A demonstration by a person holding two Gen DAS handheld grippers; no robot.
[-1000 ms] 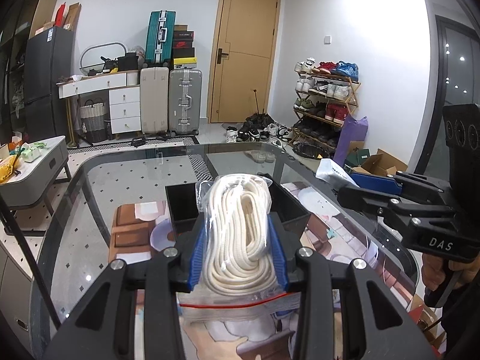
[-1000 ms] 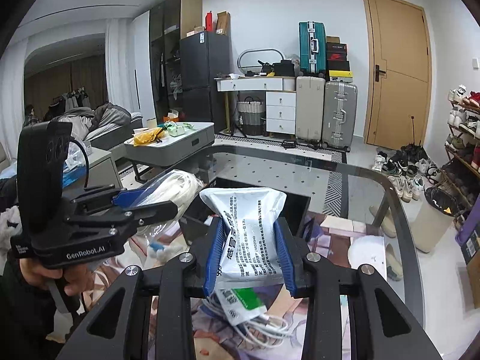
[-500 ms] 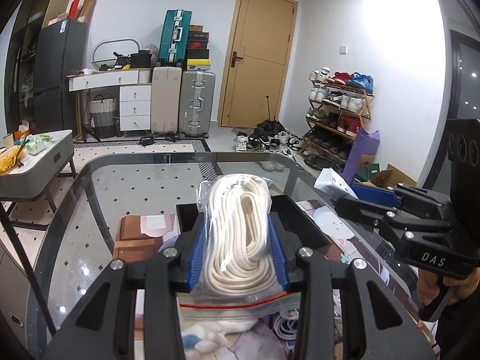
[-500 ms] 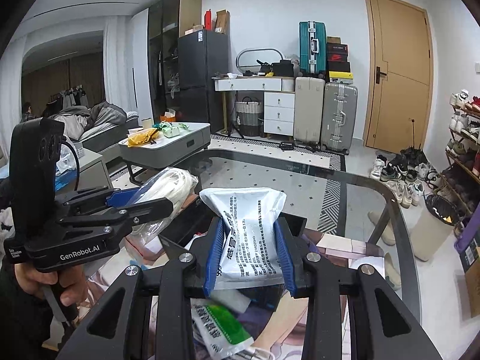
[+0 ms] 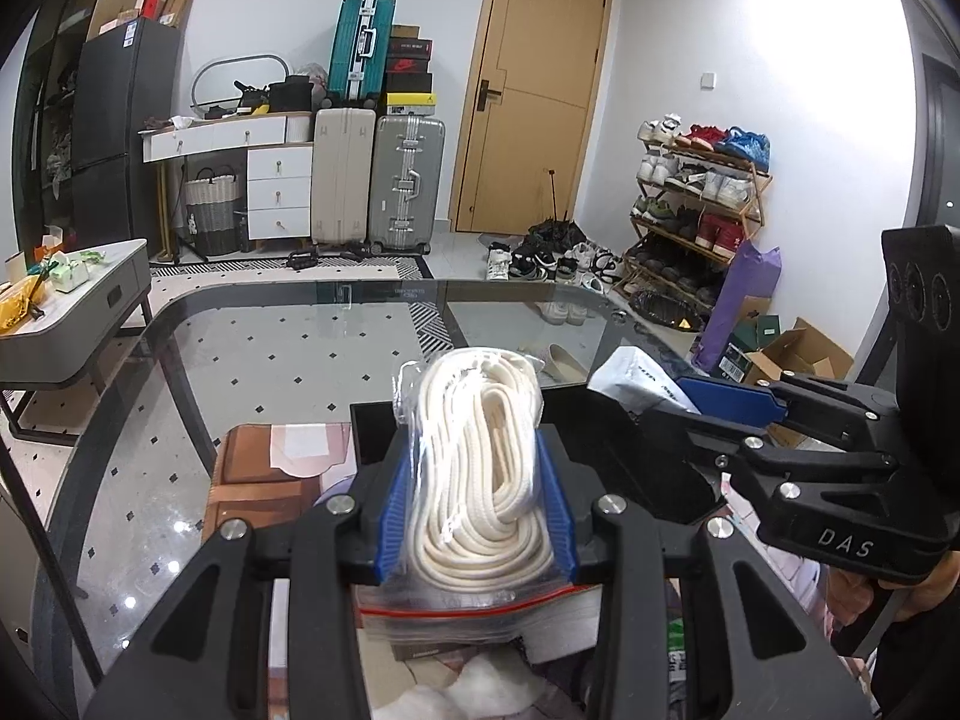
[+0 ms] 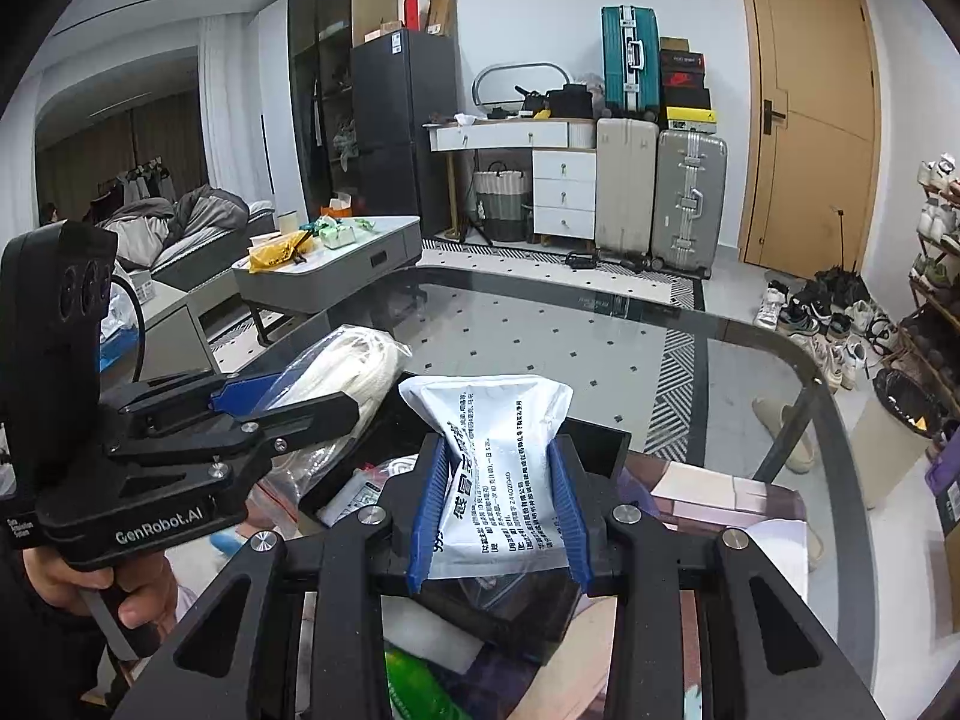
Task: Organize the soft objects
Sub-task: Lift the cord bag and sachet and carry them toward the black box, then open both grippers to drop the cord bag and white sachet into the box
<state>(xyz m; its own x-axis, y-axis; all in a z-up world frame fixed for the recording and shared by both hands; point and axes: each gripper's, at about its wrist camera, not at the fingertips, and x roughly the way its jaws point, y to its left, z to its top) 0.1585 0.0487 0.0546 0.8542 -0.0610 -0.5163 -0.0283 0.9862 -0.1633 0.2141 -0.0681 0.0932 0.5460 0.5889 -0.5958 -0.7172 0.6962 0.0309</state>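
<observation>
A glass table (image 5: 252, 360) with a curved rim fills the foreground of a cluttered room, and loose packets and a red-zip bag lie on its near part below both grippers. The left gripper (image 5: 474, 504) has its jaws clamped on a clear bag of white rope (image 5: 480, 480), held above the near wall of a black bin (image 5: 606, 438). Just to its right, the right gripper (image 6: 498, 510) is clamped on a white pouch (image 6: 498, 456) printed with black text, held over the same bin. Judging by this, both items are on their way into the bin. To do it well, each should be carried fully past the bin's near wall and lowered before the jaws part, one hand at a time, since the two grippers sit close together and could knock each other. The soft rope bag may sag and catch on the rim. Beyond the bin the glass is bare up to its far edge, leaving free room; suitcases (image 5: 372, 174) and a door (image 5: 534, 90) stand well behind.
</observation>
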